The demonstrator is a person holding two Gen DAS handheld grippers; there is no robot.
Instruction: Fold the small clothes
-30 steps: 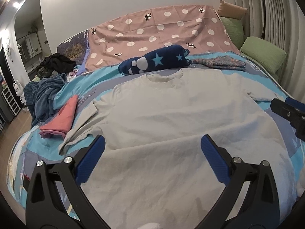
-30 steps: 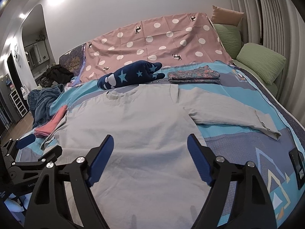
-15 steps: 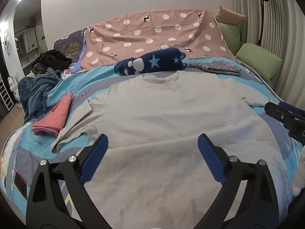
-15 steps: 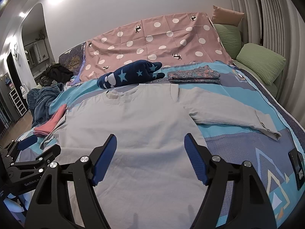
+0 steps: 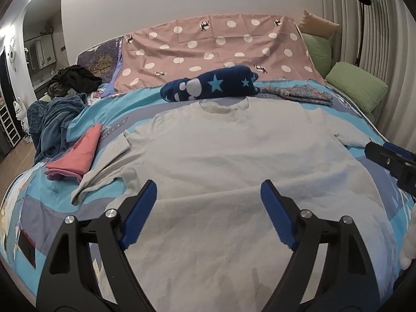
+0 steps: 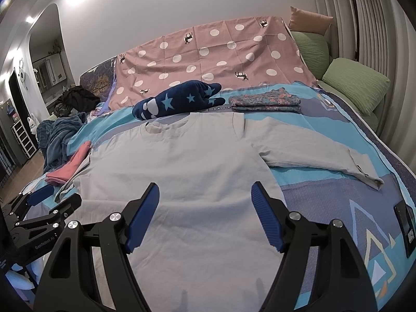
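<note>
Right now both tools hover low over the near hem of the grey long-sleeved shirt (image 6: 182, 171), which lies flat and face up on the patterned bedspread (image 6: 335, 197), collar toward the headboard. The left gripper (image 5: 208, 195) has just been narrowing its jaws, yet they stand well apart with only flat cloth below them, nothing pinched. The right gripper (image 6: 205, 197) is spread about as wide and empty too. I'd say the shirt was smoothed out so a fold can begin; neither sleeve is tucked in yet. Its right sleeve (image 6: 319, 158) stretches sideways, the other (image 5: 104, 171) lies crumpled beside a folded pink garment (image 5: 75, 157). Beyond the collar sit a star-print navy bundle (image 6: 179, 101) and a folded floral piece (image 6: 265, 101), likely finished items set clear of the working space.
</note>
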